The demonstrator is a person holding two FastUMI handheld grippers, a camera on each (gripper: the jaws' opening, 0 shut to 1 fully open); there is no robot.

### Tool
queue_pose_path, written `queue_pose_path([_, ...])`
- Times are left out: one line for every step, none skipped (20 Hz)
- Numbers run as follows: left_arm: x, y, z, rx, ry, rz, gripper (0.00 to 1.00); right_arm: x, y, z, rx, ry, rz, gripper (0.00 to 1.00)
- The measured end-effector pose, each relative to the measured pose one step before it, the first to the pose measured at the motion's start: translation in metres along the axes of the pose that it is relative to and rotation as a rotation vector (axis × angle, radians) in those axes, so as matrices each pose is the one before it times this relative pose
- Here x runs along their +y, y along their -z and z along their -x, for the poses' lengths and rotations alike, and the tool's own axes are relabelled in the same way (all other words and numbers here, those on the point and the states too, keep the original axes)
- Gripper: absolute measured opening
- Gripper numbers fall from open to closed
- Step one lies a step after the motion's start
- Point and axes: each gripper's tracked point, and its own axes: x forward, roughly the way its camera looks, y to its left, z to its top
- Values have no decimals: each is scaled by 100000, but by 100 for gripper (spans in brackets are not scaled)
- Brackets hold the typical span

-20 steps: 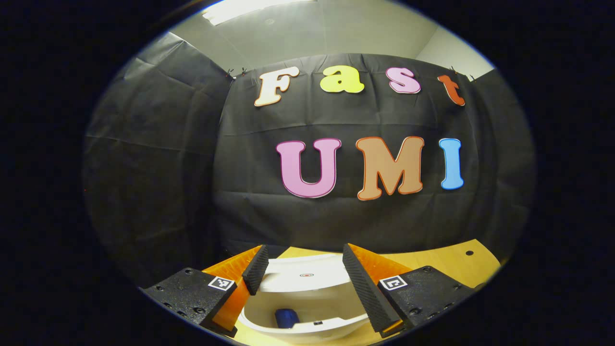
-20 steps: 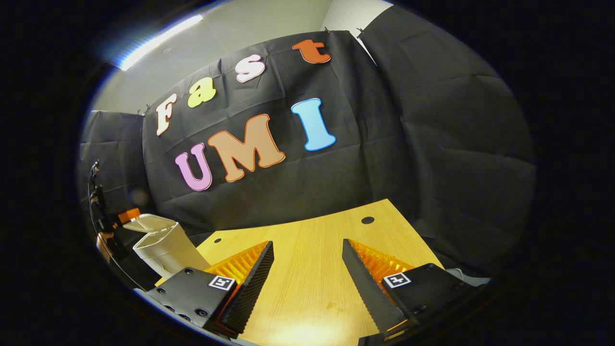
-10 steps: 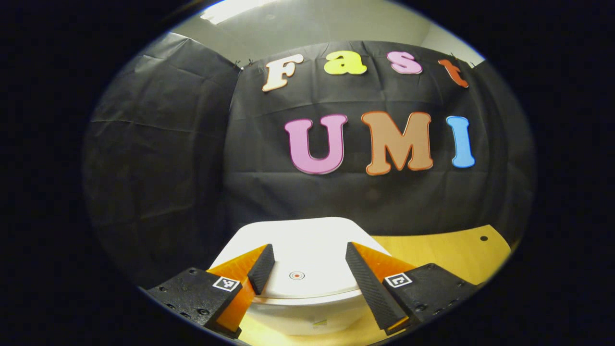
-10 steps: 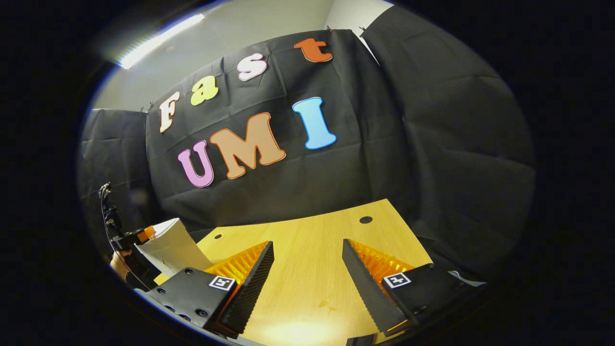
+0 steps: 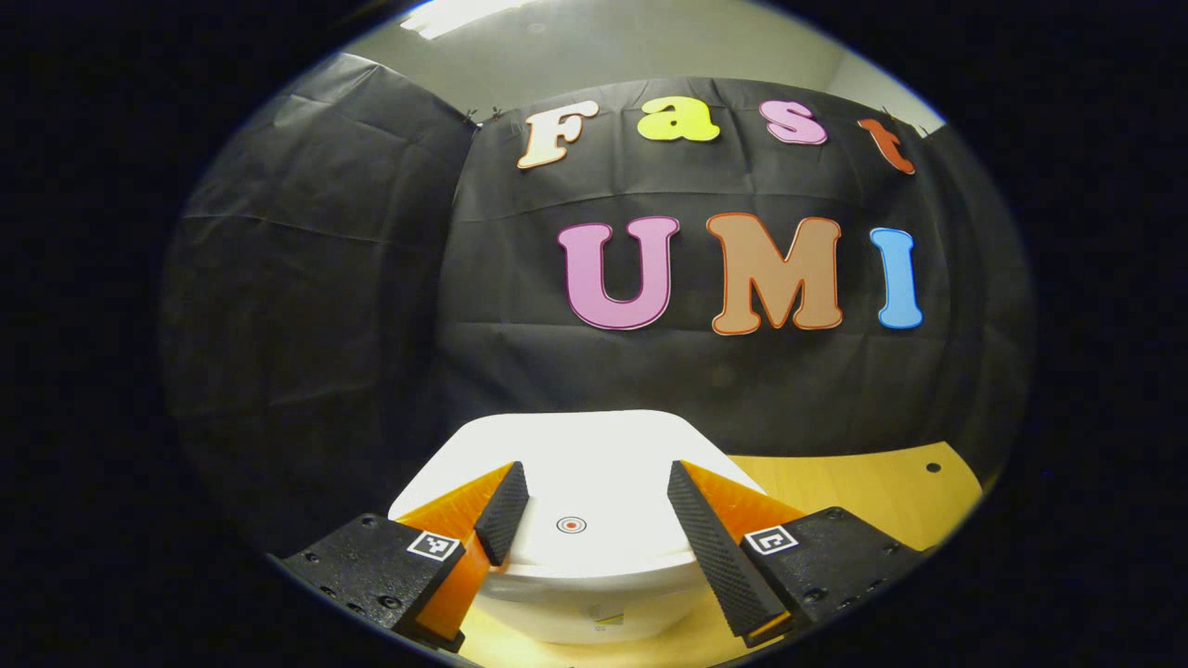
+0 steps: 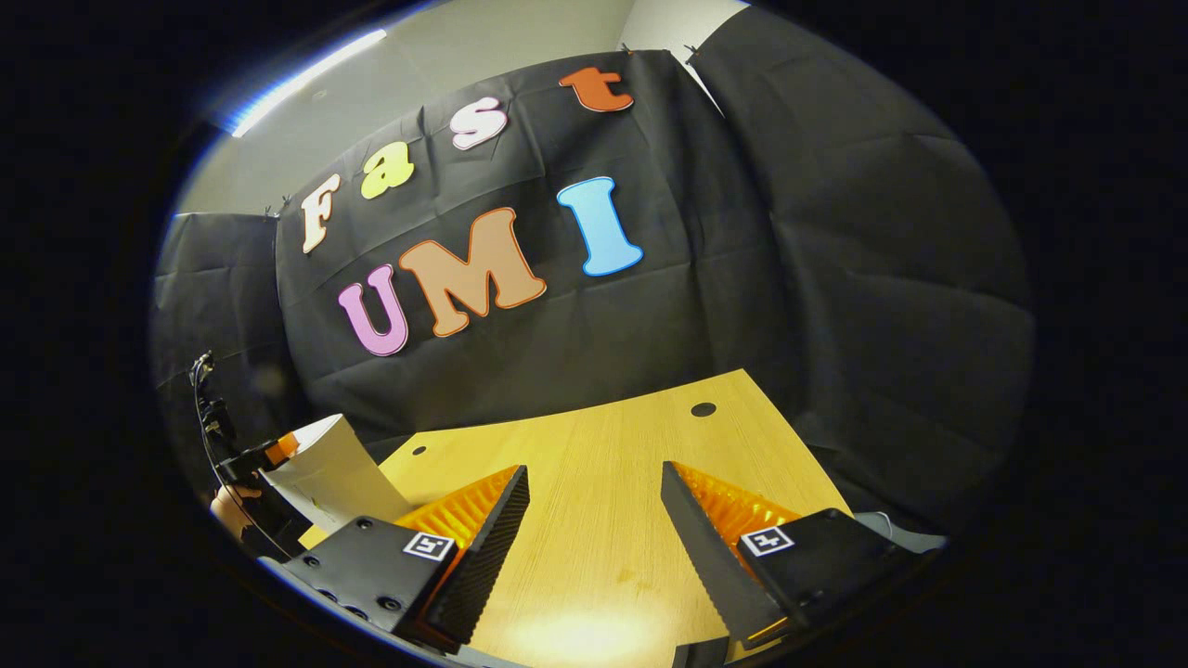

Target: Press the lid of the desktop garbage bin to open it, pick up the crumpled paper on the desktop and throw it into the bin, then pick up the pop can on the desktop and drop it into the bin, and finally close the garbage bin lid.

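Looking along your left gripper (image 5: 588, 501), you see its jaws spread wide, grasping nothing, with the white garbage bin (image 5: 594, 594) directly ahead and its lid (image 5: 594, 455) down flat, the small round mark (image 5: 571, 525) on the lid sitting between the fingers. Whether the fingertips (image 5: 506, 501) touch the lid is hard to tell from this angle. Your right gripper (image 6: 594, 520) hangs released over the bare wooden desktop (image 6: 603, 445), well apart from the bin (image 6: 329, 473), which stands at that view's far left with the other gripper (image 6: 269, 455) beside its top.
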Motion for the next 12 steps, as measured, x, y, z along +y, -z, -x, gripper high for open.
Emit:
queue_pose_path([72, 80, -25, -269, 355, 475, 95, -110, -3, 118, -388, 24, -1006, 96])
queue_pose_path([-45, -309, 28, -1874, 8, 374, 95, -192, -217, 91, -962, 262, -691, 96])
queue_pose_path([4, -172, -35, -2054, -128, -327, 95, -157, -175, 177, -836, 319, -224, 95])
queue_pose_path([-24, -108, -82, -1112, -157, -972, 95, -198, -153, 118, -568, 723, 469, 96])
queue_pose_path([-29, 61, -72, -263, 16, -915, 95, -325, -186, 158, -645, 948, 1000, 96])
queue_pose_path([-6, -210, -106, 113, 91, -689, 95, -130, -231, 200, -647, 679, 1188, 96])
queue_pose_path([34, 22, -15, 731, 120, -392, 94, -82, -250, 260, -666, 349, 815, 96])
queue_pose_path([45, -200, 38, 425, -103, 135, 94, 57, -251, 237, -640, -46, 384, 96])
queue_pose_path([23, -322, 39, 468, -401, 687, 94, 159, -244, 204, -646, -175, 99, 96])
queue_pose_path([111, -178, 34, 1270, -1101, 2055, 93, 266, -97, 226, -464, -479, -123, 96])
queue_pose_path([196, -1334, 399, -2711, -1205, 723, 92, 273, -94, 132, -553, -467, -222, 96])
queue_pose_path([-362, -2589, 402, -5942, 532, -42, 93, 388, -209, 27, -691, -616, -288, 96])
